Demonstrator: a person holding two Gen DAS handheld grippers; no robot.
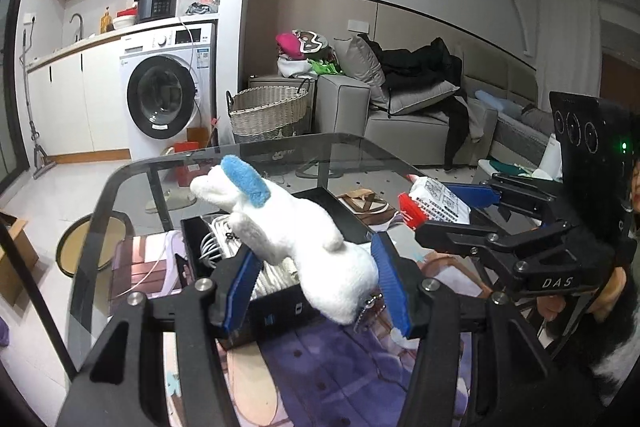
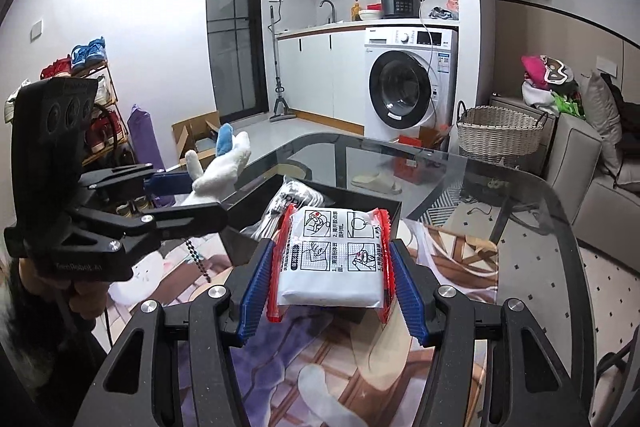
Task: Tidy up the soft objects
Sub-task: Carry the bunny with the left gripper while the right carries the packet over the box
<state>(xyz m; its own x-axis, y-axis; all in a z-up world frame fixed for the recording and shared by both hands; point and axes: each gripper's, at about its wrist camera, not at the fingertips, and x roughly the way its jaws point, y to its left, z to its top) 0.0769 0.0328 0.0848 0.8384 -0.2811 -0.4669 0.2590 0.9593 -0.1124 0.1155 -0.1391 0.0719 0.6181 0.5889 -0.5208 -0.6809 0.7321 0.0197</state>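
My left gripper (image 1: 316,287) is shut on a white plush toy (image 1: 304,235) with a blue ear, held tilted above an open black box (image 1: 276,303). A small chain hangs from the toy. In the right wrist view the same plush toy (image 2: 222,167) sticks up from the left gripper (image 2: 188,199) at the left. My right gripper (image 2: 332,287) is shut on a soft white packet (image 2: 332,255) with red side seams and printed pictures, lifted over the black box (image 2: 360,197). In the left wrist view the packet (image 1: 436,205) and the right gripper (image 1: 452,213) are at the right. White cables and bagged items lie in the box.
The box stands on a picture mat (image 2: 452,259) on a glass table (image 2: 500,187) with a rounded far edge. Beyond are a wicker basket (image 1: 268,111), a washing machine (image 2: 408,83), a grey sofa (image 1: 400,115) with clothes, a shoe rack (image 2: 100,107) and a cardboard box (image 2: 196,131).
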